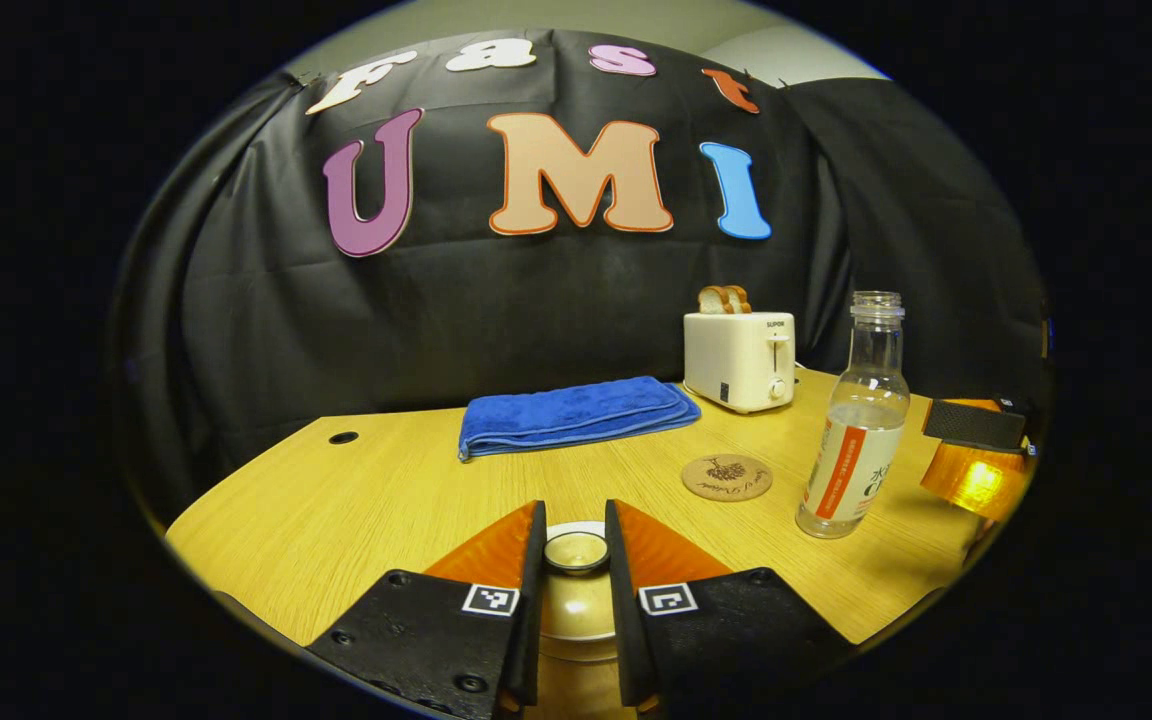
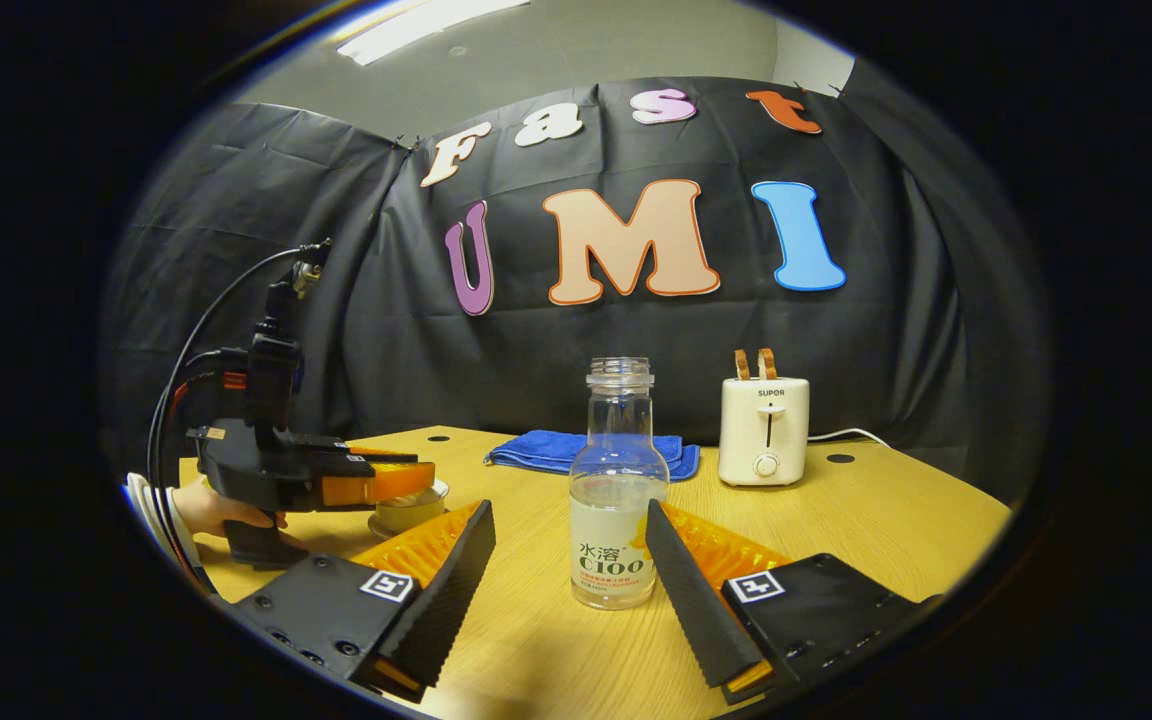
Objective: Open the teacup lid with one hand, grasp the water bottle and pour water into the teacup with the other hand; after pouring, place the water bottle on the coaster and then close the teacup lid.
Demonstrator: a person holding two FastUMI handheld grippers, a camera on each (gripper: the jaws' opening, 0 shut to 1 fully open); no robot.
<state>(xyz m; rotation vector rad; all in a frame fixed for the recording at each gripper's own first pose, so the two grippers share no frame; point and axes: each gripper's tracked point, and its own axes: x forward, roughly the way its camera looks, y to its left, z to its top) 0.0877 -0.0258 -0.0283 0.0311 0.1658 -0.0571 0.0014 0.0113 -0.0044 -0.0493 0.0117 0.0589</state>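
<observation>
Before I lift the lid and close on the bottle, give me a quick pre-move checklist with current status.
1. Left gripper around the teacup lid knob: ok, fingers flank it; firm contact: cannot tell.
2. Lid seated on teacup: ok, not lifted yet.
3. Right gripper open, straddling the water bottle: ok, fingers apart from it.
4. Bottle uncapped and upright: ok.
5. Coaster free for the bottle: ok.
6. Water in the bottle: ok, partly filled.
</observation>
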